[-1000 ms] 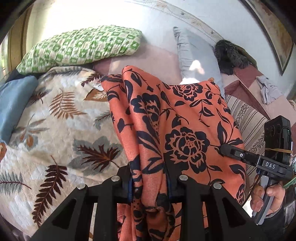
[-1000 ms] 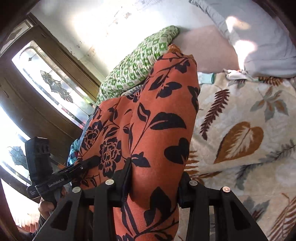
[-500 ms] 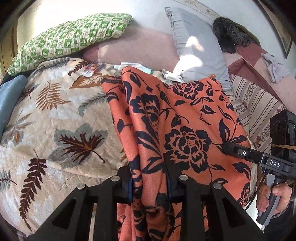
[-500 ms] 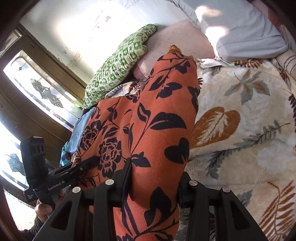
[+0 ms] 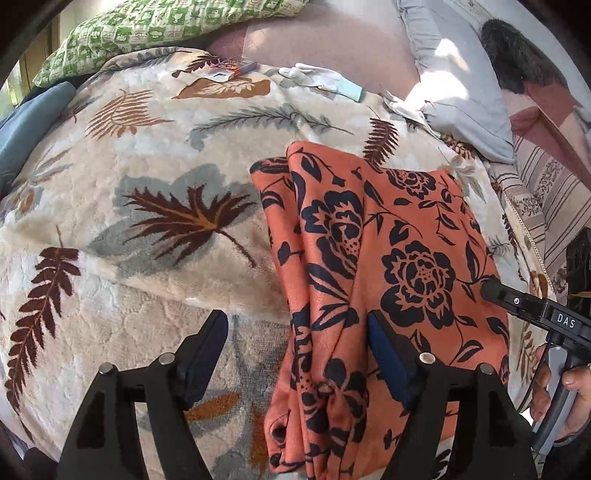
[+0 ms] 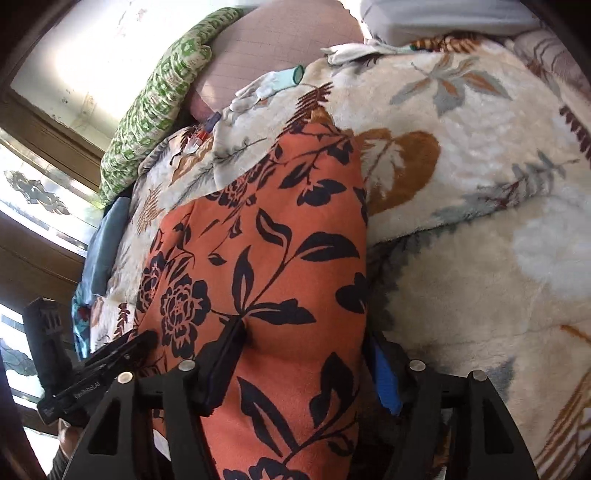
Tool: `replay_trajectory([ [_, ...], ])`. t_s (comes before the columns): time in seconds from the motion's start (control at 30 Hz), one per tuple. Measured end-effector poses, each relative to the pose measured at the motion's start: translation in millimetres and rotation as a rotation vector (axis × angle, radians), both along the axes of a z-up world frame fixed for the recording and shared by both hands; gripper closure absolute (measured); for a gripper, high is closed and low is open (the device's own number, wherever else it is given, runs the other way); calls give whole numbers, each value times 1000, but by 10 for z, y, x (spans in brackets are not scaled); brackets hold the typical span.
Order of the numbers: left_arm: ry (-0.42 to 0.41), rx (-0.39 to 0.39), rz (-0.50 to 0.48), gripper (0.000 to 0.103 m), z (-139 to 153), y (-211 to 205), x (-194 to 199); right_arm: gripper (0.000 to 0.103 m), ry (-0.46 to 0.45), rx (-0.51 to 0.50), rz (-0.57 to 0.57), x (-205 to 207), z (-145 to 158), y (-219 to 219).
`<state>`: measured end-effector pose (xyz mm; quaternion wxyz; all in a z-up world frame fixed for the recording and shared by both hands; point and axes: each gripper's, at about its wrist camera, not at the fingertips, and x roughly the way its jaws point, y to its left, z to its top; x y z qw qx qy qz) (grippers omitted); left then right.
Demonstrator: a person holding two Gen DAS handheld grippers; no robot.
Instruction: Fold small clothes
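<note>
Garment: the orange floral cloth [image 5: 399,258] lies in a folded bundle on the leaf-print blanket [image 5: 155,155] of the bed, its long axis running from the near edge away toward the pillows.

Left gripper [image 5: 295,343]: fingers spread, having just been opening; the cloth's near left fold lies between them. It leans on the right finger [image 5: 384,347], and the left one stands clear over bare blanket. No pinch.

Right gripper [image 6: 299,365]: fingers also parted and just been opening. The bundle's right side bulges between them, brushing the left finger [image 6: 221,365]; I cannot tell whether the blue pad on the right touches it. It looks let go rather than clamped.

Key relation: the cloth sits directly ahead of and under both pairs of fingers, each gripper at one near corner, the left one on the cloth's left side, the right one on its right. Neither hand is clearly nearer.

Step, as I judge it: the fold is laid down and released; next would be withdrawing without dragging the top layer.

Risk: soft fabric catching on a finger and undoing the fold.

Containers: none in view; white gloves [image 5: 321,77] and a green checked pillow [image 5: 166,26] lie farther up the bed, well apart.
</note>
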<state>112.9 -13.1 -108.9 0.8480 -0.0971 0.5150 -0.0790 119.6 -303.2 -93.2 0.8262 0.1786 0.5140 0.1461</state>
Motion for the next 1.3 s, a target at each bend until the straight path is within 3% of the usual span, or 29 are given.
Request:
replay_trajectory([
  [0.1,-77,-5,21,26,242,115,-154,36,-86,-15,3,-108,366,25],
  [0.17,-106,-10,16,24,322,130,-256,34,-126,64,24,-203,570,52],
  [0.23,-103,33,-12,22,250,75,-316,30,-141,145,62,-291,665,152],
  [0.33,21,136,-29,21,-166,-30,-303,28,-71,187,89,-359,438,302],
  [0.4,9,142,-14,17,-309,-53,-334,28,50,139,44,-312,76,350],
  [0.43,7,155,-5,16,-262,-60,-350,28,65,145,19,-330,-15,339],
  [0.5,0,164,-17,17,-52,-69,-405,28,42,145,-11,-340,94,363],
  [0.6,-130,165,-31,17,342,-30,-639,28,-22,133,1,-370,406,471],
  [0.7,-172,165,-12,16,495,59,-850,26,-107,127,-38,-481,568,494],
  [0.77,-149,144,7,16,492,133,-932,22,-63,129,-80,-511,408,459],
  [0.83,-127,132,19,16,495,151,-976,22,49,100,-76,-454,90,483],
  [0.87,-129,129,18,16,526,160,-1001,22,42,99,-76,-455,47,481],
  [0.97,-180,140,15,16,681,167,-1132,23,11,122,-102,-529,307,464],
  [1.07,-211,122,25,16,798,203,-1217,23,-98,90,-85,-658,658,494],
  [1.13,-211,103,36,16,825,235,-1231,23,-128,91,-73,-742,740,512],
  [1.23,-199,84,41,16,789,244,-1229,23,-87,68,-51,-740,542,569],
  [1.3,-183,88,36,16,732,239,-1202,23,22,40,-56,-651,181,565],
])
